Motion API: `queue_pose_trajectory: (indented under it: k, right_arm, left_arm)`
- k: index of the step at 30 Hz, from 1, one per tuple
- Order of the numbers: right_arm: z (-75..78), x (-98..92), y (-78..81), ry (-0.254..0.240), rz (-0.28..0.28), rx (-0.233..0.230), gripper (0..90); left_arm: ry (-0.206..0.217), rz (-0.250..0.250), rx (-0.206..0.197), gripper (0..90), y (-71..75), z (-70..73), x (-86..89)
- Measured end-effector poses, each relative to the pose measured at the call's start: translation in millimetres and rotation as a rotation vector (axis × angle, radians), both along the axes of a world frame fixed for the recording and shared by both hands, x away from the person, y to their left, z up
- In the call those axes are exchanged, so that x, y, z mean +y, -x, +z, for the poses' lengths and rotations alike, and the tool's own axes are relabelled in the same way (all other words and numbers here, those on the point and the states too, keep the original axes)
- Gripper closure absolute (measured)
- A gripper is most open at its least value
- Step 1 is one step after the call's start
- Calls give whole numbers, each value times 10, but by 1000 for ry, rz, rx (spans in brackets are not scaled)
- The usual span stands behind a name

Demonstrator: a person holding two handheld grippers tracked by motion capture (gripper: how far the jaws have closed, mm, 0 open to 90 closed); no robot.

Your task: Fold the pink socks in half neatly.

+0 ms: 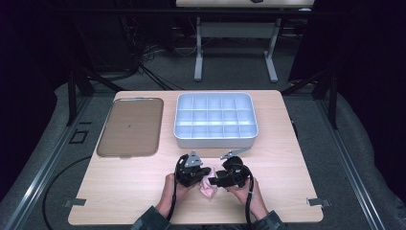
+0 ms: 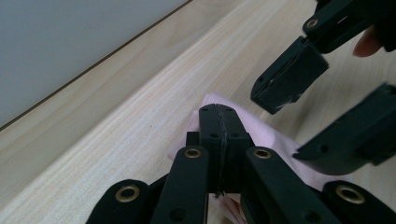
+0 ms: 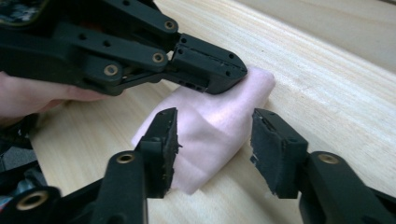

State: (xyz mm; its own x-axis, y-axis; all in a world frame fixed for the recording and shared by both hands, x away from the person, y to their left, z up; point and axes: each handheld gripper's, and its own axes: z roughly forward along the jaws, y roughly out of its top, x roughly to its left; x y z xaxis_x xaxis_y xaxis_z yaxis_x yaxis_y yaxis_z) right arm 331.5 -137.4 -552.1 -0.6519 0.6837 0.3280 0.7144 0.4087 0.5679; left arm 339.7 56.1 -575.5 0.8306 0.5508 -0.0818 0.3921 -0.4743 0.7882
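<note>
A small folded pink cloth point(image 1: 208, 188) lies on the wooden table near its front edge, between the two hands. In the left gripper view the left gripper point(image 2: 218, 112) has its jaws pressed together over the cloth point(image 2: 264, 133), pinching one edge. From the right gripper view, that same left gripper point(image 3: 233, 70) bites the cloth's far corner. The right gripper point(image 3: 215, 140) stands open, its pads on either side of the cloth point(image 3: 205, 144) and clear of it. In the high view the left gripper point(image 1: 207, 172) and right gripper point(image 1: 214, 182) meet tip to tip over the cloth.
A white tray with several compartments point(image 1: 215, 140) stands behind the hands at the table's middle. A flat brown tray point(image 1: 129, 127) lies at the back left. Bare wood stretches to the left and right of the hands.
</note>
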Motion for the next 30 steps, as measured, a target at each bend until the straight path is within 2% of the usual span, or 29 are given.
queue_pose_trajectory:
  k: [1, 5, 10, 11, 12, 15, 16, 17, 18, 20, 27, 28, 30]
  right_arm:
    - [-4, 14, -22, 23, 6, 8, 514]
    - [-39, 58, -86, 42, 2, 54, 499]
    - [-68, 117, -135, 62, 7, 82, 481]
    - [-70, 123, -147, 89, 10, 93, 479]
    - [-76, 129, -155, 93, 14, 105, 481]
    - [-58, 173, -168, 128, 14, 107, 490]
    - [-59, 196, -167, 125, 8, 111, 499]
    - [-39, 186, -194, 152, 47, 124, 509]
    - [-49, 197, -185, 134, 23, 125, 514]
    - [-61, 196, -173, 119, 10, 119, 532]
    - [-70, 148, -171, 114, 41, 120, 608]
    - [-84, 152, -166, 89, 28, 121, 625]
    - [-92, 122, -180, 79, 36, 128, 651]
  left_arm:
    - [0, 0, 0, 900, -1, 0, 0]
    - [-2, -1, -1, 900, 2, 1, -4]
    - [2, -3, 4, 900, -2, -3, -2]
    - [4, -5, 6, 900, -3, -3, -1]
    - [3, -3, 7, 900, -4, -3, 1]
    - [-3, -2, -1, 900, 3, 0, -7]
    - [-5, 3, -7, 900, 12, 0, -17]
    - [-7, 2, -10, 899, 12, 1, -20]
    - [-5, 4, -7, 899, 11, 0, -19]
    - [-7, 2, -4, 899, 7, 2, -14]
    - [-8, 2, -4, 899, 7, 5, -17]
    - [-9, 2, -5, 899, 9, 5, -18]
    - [-9, 3, -6, 899, 9, 5, -21]
